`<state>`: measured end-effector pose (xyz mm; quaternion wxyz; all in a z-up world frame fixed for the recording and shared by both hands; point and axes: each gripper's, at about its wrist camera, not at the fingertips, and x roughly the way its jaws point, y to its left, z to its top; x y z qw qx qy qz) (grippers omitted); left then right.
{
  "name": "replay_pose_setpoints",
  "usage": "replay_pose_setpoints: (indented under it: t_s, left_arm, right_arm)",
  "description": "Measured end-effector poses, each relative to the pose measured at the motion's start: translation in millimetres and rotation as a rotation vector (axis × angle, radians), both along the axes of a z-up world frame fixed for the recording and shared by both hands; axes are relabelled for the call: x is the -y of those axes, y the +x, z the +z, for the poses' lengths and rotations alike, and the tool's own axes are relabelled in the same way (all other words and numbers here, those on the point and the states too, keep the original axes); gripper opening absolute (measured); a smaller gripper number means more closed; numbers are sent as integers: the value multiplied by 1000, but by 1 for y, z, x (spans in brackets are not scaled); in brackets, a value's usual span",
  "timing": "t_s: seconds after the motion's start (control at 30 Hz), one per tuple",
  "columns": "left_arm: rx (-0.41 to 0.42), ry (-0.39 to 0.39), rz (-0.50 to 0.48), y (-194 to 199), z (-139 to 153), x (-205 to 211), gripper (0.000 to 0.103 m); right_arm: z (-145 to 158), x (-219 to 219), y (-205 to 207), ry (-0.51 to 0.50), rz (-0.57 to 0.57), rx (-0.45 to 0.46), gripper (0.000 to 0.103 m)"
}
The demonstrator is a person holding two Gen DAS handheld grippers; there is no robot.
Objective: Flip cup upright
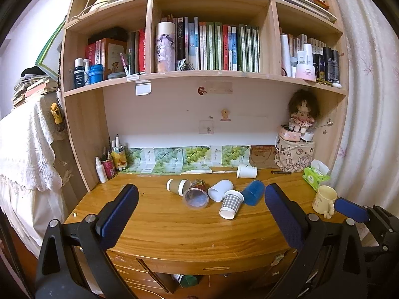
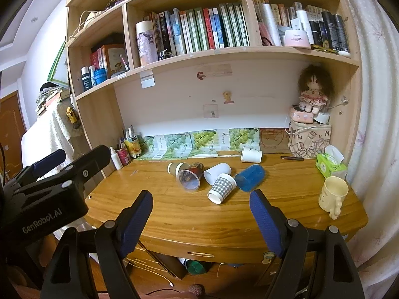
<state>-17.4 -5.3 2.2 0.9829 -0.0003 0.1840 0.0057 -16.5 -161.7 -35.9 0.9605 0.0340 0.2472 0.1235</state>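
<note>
Several cups lie on their sides in the middle of the wooden desk (image 1: 174, 226): a brown paper cup (image 1: 177, 186), a clear patterned cup (image 1: 196, 195), a white cup (image 1: 220, 189), a grey checked paper cup (image 1: 231, 204) and a blue plastic cup (image 1: 253, 192). Another white paper cup (image 1: 246, 171) lies further back. They show in the right wrist view too, the checked cup (image 2: 221, 187) nearest. A cream mug (image 1: 324, 200) stands upright at the right. My left gripper (image 1: 199, 206) is open and empty, short of the desk's front edge. My right gripper (image 2: 200, 211) is open and empty too.
A green tissue box (image 1: 314, 177) and a pen (image 1: 281, 172) lie at the back right. A printed bag (image 1: 294, 158) carries a doll (image 1: 302, 114). Bottles and a pen holder (image 1: 109, 162) stand at the back left. Bookshelves (image 1: 212, 74) overhang the desk. A curtain (image 1: 369, 124) hangs at the right.
</note>
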Motion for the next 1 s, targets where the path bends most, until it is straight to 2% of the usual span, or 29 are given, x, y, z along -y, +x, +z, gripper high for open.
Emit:
replay_pose_setpoints:
  t_s: [0.4, 0.73, 1.0]
  left_arm:
    - [-22, -2, -5, 3, -3, 6, 102]
    - [-81, -41, 9, 19, -7, 8, 102]
    - [-142, -40, -32, 39, -12, 21, 102]
  right_arm:
    - [0, 10, 4, -1, 9, -16, 81]
    - [-6, 19, 18, -5, 31, -57, 81]
    - [-14, 30, 32, 10, -6, -112, 81]
